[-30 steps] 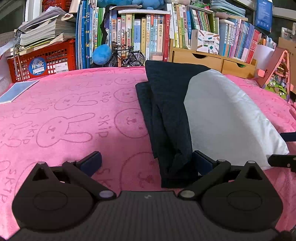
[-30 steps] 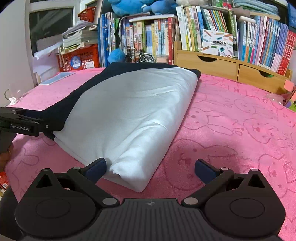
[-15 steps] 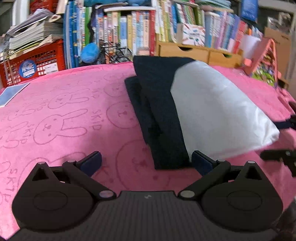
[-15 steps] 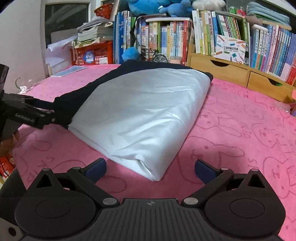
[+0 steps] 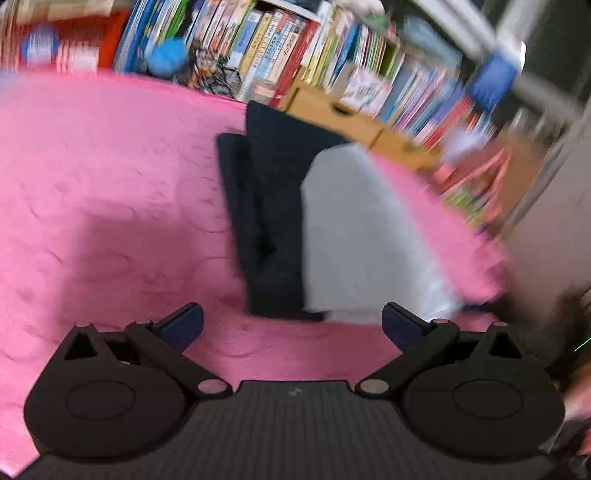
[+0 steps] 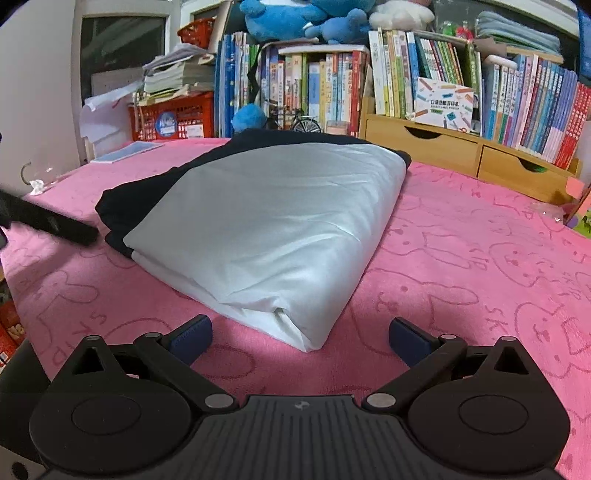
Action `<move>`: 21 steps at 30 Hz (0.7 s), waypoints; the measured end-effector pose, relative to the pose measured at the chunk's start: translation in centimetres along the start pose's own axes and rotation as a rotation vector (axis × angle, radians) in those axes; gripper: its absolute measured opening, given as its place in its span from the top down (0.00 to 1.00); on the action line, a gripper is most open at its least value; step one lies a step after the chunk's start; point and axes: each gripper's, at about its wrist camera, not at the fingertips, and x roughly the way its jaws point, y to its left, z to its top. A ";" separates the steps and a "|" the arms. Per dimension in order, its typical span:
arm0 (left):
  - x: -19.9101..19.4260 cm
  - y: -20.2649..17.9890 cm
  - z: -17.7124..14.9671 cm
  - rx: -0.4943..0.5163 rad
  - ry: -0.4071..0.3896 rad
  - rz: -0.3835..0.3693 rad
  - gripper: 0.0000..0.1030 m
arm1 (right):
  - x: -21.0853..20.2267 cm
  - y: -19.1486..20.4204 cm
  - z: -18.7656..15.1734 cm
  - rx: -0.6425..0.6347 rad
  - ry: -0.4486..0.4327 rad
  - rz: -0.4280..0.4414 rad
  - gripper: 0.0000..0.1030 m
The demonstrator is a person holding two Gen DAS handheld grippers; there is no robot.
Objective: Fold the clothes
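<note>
A folded white garment (image 6: 273, 229) lies on top of a folded black garment (image 6: 147, 188) on the pink bunny-print cloth (image 6: 480, 266). The blurred, tilted left wrist view shows the same white garment (image 5: 362, 236) beside the black garment (image 5: 266, 206). My left gripper (image 5: 291, 325) is open and empty, a short way back from the near edge of the pile. My right gripper (image 6: 301, 338) is open and empty, just short of the white garment's near corner. A finger of the left gripper (image 6: 51, 223) shows at the left of the right wrist view.
A wall of books (image 6: 332, 92) lines the back, with a wooden drawer unit (image 6: 461, 155), a red basket (image 6: 173, 118), a toy bicycle (image 6: 299, 122) and blue plush toys (image 6: 295, 18). A blue booklet (image 6: 125, 151) lies at the far left of the cloth.
Both grippers have drawn back from the pile, which lies released. The left gripper has pulled away, lifted and tilted fast, blurring its view. The right gripper has backed off slightly.
</note>
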 end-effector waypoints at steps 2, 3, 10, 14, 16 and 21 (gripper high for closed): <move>-0.4 0.9 0.7 -0.060 -0.010 -0.037 0.00 | -0.1 1.4 0.5 -0.073 -0.015 -0.004 0.00; -0.5 1.1 1.0 -0.069 -0.018 -0.032 0.00 | -0.1 2.1 0.7 -0.109 -0.023 -0.007 0.00; -0.6 1.8 2.8 -0.114 -0.037 -0.089 0.00 | 0.1 7.9 2.3 -0.414 -0.066 -0.015 0.00; -0.4 2.2 3.6 -0.157 -0.036 -0.140 0.00 | 2.3 13.4 2.9 -0.677 -0.107 -0.033 0.00; -0.5 2.3 3.8 -0.156 -0.042 -0.148 0.00 | 3.4 15.2 3.6 -0.749 -0.129 -0.048 0.00; -0.6 3.2 3.9 -0.184 -0.043 -0.182 0.00 | 6.0 17.0 5.0 -0.782 -0.144 -0.088 0.15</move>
